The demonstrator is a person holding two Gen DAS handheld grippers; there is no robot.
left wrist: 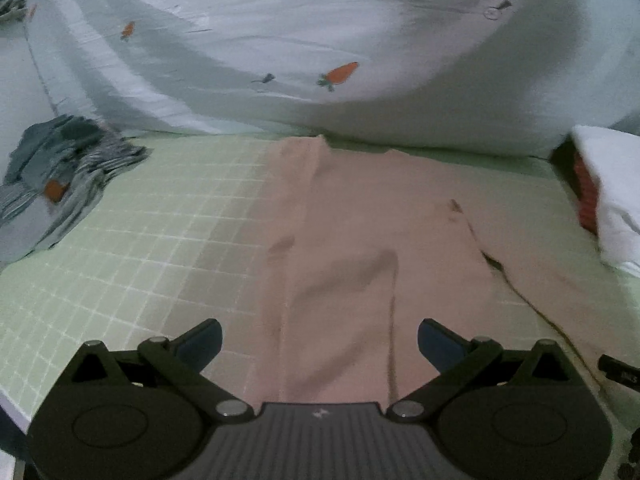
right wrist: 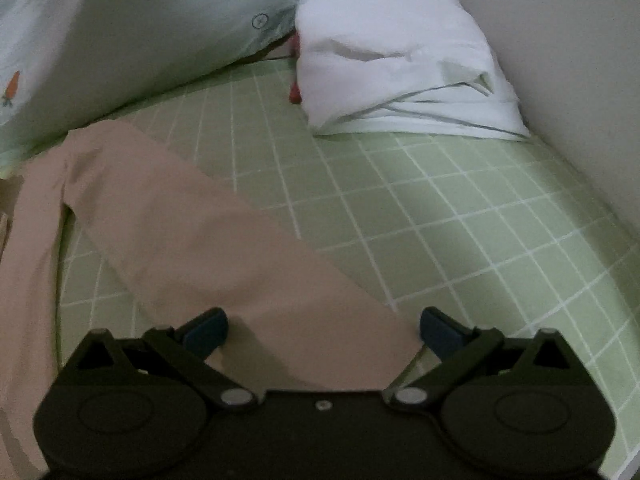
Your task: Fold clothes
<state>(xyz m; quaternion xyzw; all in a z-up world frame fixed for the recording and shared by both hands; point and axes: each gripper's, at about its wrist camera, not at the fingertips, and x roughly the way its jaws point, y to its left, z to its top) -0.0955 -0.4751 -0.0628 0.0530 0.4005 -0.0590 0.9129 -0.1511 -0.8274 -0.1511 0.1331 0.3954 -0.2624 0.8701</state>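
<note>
A pale pink garment point(left wrist: 352, 240) lies spread flat on the green checked bedsheet point(left wrist: 152, 240). In the left wrist view my left gripper point(left wrist: 320, 344) hovers open over the garment's near edge, nothing between its fingers. In the right wrist view one long pink sleeve or leg point(right wrist: 208, 240) runs diagonally from the far left toward the camera. My right gripper point(right wrist: 324, 330) stands open with its blue-tipped fingers on either side of that piece's near end, not closed on it.
A white quilt with carrot prints point(left wrist: 320, 40) is heaped along the back. A grey striped garment pile point(left wrist: 60, 176) lies at the left. A folded white bundle point(right wrist: 400, 64) sits at the far right by the wall point(right wrist: 580, 60), with something red point(right wrist: 295, 94) beside it.
</note>
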